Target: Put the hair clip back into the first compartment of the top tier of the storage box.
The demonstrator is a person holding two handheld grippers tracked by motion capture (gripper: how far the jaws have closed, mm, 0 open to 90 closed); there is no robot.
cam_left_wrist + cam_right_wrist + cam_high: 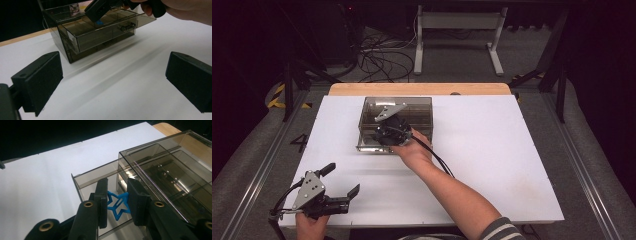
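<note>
At the near left corner of the white table point(512, 165), the left hand point(308, 224) holds the left gripper point(343, 180) low over the surface, its grey three-cornered plate facing up and its cable trailing off the table's left edge. The gripper points rightward across the table with its jaws spread wide apart and nothing between them. In the left gripper view the two black pads point(40, 80) stand far apart at either side, with bare white table between them.

Toward the middle of the far half of the table sits a smoky transparent drawer box point(422, 107), close to the wooden strip point(419, 89) along the far edge. Its upper drawer point(82, 40) is pulled out toward the person.

The right forearm comes in from the bottom right and runs diagonally up and left, sleeve striped at the elbow. The right hand point(414, 150) grips the right gripper point(117, 202) at the front of the box, tilted down over the open drawer, cable trailing back along the arm. In the right gripper view its jaws are closed on a small blue star-shaped piece point(117, 206), pinched by its points and held just above the open drawer, beside the box's front edge.
</note>
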